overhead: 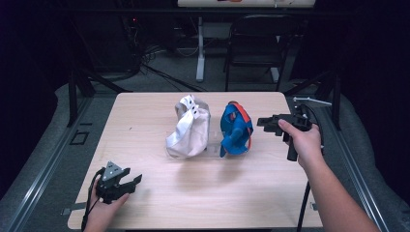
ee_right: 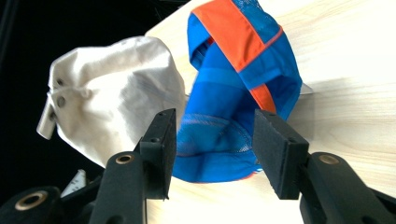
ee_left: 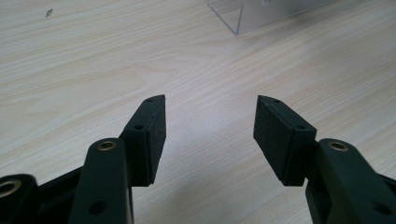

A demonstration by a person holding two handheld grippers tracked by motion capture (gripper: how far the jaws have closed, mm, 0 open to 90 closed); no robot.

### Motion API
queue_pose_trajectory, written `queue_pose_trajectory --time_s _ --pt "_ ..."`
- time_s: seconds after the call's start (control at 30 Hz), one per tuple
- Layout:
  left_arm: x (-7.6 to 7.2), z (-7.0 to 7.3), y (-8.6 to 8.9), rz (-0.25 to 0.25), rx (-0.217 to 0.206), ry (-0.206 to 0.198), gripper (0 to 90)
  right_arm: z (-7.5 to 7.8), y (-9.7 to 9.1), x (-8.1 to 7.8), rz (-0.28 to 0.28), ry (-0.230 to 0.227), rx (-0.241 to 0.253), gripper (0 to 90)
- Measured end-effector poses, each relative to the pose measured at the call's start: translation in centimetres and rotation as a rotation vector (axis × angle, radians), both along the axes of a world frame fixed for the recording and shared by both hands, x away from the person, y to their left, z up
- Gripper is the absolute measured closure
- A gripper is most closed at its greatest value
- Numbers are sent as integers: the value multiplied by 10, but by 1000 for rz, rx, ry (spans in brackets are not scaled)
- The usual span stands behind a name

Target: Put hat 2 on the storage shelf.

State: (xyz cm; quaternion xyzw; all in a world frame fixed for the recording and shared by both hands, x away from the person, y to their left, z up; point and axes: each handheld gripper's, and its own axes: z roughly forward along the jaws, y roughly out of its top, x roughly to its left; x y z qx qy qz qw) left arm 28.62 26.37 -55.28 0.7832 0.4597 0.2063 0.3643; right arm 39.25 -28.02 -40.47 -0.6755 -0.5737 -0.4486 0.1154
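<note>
We see nothing handled yet: the white cap [overhead: 188, 128] and the blue cap [overhead: 236, 129] stand side by side mid-desk on a clear stand [ee_left: 261, 14], untouched. Our right gripper [overhead: 265, 123] hangs just beside the blue cap with its jaws open and empty, while the left gripper [overhead: 130, 182] sits near the front edge, jaws open over bare wood. The pale wooden desk [overhead: 145, 116] stands in a dark room, with a chair [overhead: 256, 43] and cables behind.

I see a pale wooden table [overhead: 145, 121]. Near its middle a clear plastic stand [overhead: 211, 145] rests on it, with a white cap [overhead: 189, 128] and a blue-and-orange cap [overhead: 235, 129] side by side there.
</note>
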Motion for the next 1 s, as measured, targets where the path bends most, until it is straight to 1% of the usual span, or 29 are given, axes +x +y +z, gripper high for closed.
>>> queue_pose_trajectory --time_s 0.07,0.1,0.13,0.17,0.2,0.23,0.33,0.37,0.47,0.57,0.63,0.67,0.73,0.8,0.87,0.93,0.97,1.0 --pt "0 0 0 0 3 2 448 -1 -2 -5 25 -10 -26 495" --pt "0 0 0 -1 2 5 448 -1 -1 -7 22 -22 -30 493" --pt "0 -1 -1 -2 2 2 448 -1 -2 -10 30 -29 -45 492" --pt "0 -1 -1 1 -4 -3 448 0 -1 -13 26 -38 -50 488" --pt "0 -1 -1 -2 0 -2 449 -1 -2 -17 31 -54 -62 485" --pt "0 -1 -1 -1 0 -2 449 -1 -2 -19 34 -54 -61 484" --pt "0 -2 -2 0 -1 1 449 -4 -4 -30 46 -77 -76 476" --pt "0 -2 -2 0 -1 1 449 -6 -4 -34 40 -86 -73 471" --pt "0 -2 -2 -1 1 1 449 -11 -7 -46 59 -117 -81 456" --pt "0 -2 -3 -1 3 3 449 -18 -7 -56 80 -150 -84 451" --pt "0 -2 -3 -2 5 3 449 -23 -7 -64 97 -179 -99 446" --pt "0 -3 -3 1 2 2 449 -26 -7 -68 96 -194 -101 445" --pt "0 -3 -3 0 4 2 449 -32 -6 -76 106 -220 -124 445" --pt "0 -3 -3 -2 6 7 449 -39 -4 -84 99 -243 -136 445" --pt "0 -3 -4 -1 0 10 449 -47 -3 -90 106 -251 -129 445" --pt "0 -4 -4 -1 -2 11 449 -54 -2 -93 102 -248 -126 445" --pt "0 -4 -4 -1 -2 11 449 -57 -2 -95 99 -245 -133 445" --pt "0 -4 -4 -2 -2 10 449 -61 -2 -96 93 -250 -132 445"
